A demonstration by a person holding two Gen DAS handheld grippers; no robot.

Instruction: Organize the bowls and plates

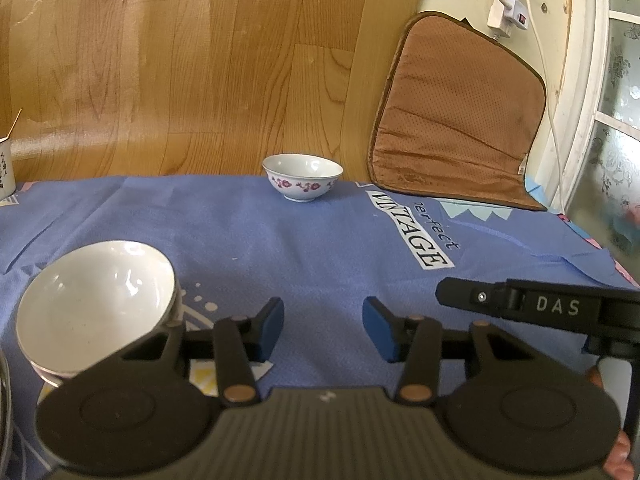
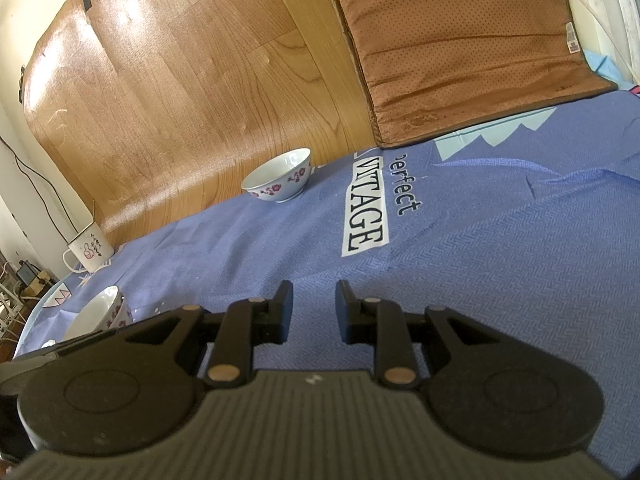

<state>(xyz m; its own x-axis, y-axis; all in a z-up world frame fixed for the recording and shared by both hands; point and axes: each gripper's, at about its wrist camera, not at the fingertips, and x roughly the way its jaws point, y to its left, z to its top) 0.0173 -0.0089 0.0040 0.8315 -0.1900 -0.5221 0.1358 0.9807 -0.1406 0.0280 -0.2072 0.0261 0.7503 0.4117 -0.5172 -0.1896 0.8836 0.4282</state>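
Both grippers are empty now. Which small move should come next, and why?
Probably move the left gripper forward toward the lone floral bowl at the far edge of the blue cloth. Its jaws are open and empty, the bowl stands straight ahead of it, apart from the stacked bowls at its left.

A worktop covered by a blue woven cloth printed with the words "perfect VINTAGE". Near the cloth's far edge stands a small white bowl with red flowers, upright and alone. At the near left, stacked white bowls sit tilted on the cloth. A white enamel mug with a handle stands at the far left edge. A brown padded cushion overlaps the cloth's far right corner. Beyond the cloth lies wood-grain flooring.
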